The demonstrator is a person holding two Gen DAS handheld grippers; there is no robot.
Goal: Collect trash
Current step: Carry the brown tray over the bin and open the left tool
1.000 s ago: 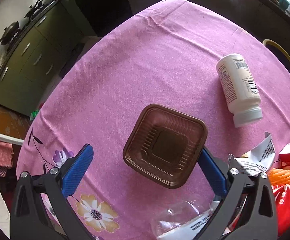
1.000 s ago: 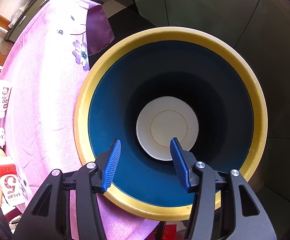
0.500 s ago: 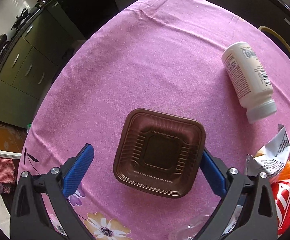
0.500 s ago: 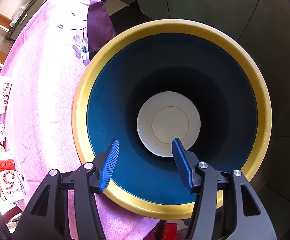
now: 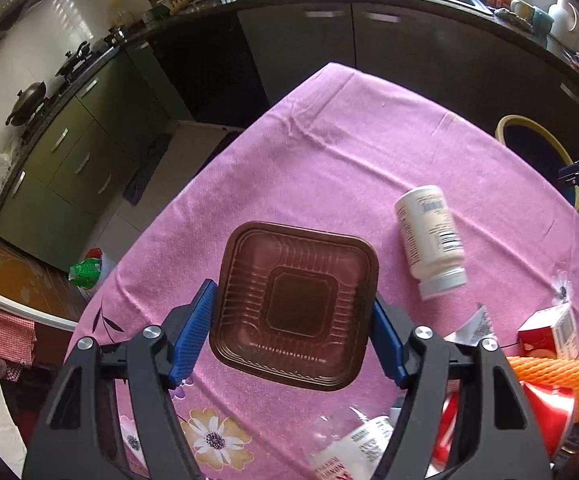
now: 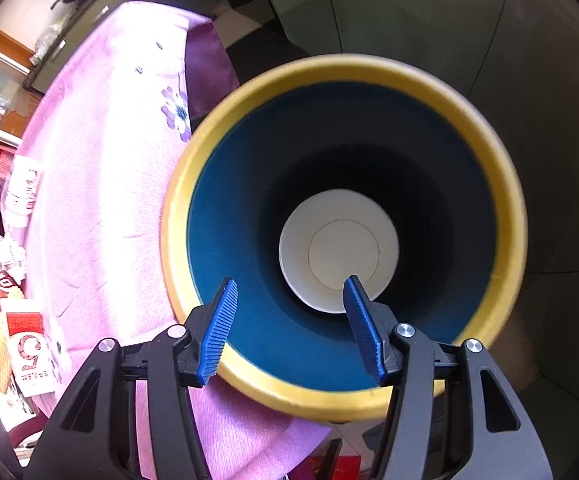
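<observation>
Left wrist view: left tool (image 5: 293,330) closing on the brown plastic tray (image 5: 295,306), both pads at its opposite side rims; looks gripped, whether it's clear of the pink-clothed worktop (image 5: 329,152) I can't tell. Tray is thin, light, flexy: hold by the rims, gentle squeeze or it buckles and pops out. White bottle (image 5: 431,240) lies on its side just to the right; wrappers and a red carton (image 5: 549,332) near the lower right edge. Right wrist view: right tool (image 6: 287,330) released, nothing between the pads, hovering over the yellow-rimmed bin (image 6: 509,216) beside the worktop; white paper cup (image 6: 339,250) at the bottom.
</observation>
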